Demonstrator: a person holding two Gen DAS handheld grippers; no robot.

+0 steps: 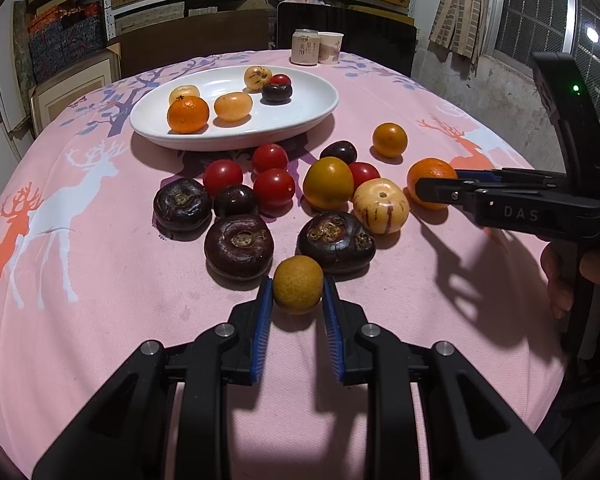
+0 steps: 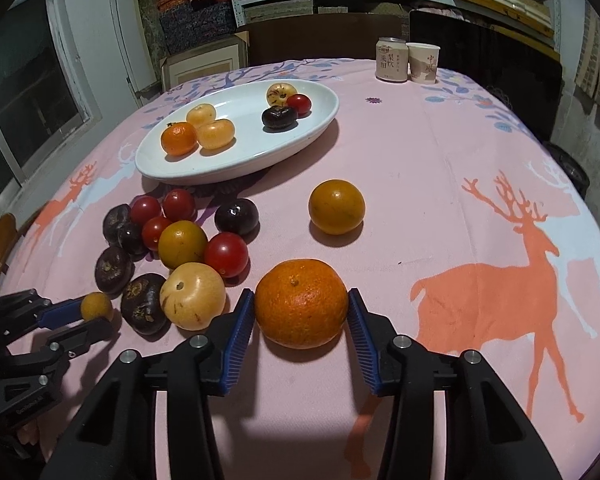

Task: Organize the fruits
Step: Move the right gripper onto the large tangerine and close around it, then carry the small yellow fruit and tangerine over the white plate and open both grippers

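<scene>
Your left gripper (image 1: 298,292) pinches the small yellow fruit (image 1: 298,289); your right gripper (image 2: 301,312) has its jaws closed on the mandarin (image 2: 301,303), with the plate (image 2: 320,128) at eleven o'clock.

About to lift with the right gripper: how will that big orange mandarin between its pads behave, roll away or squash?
The mandarin is round and sits on flat cloth, so a nudge would likely roll it. Its pebbled skin should grip the ribbed pads fairly well. It is probably soft-skinned, so the right gripper should squeeze gently.
</scene>
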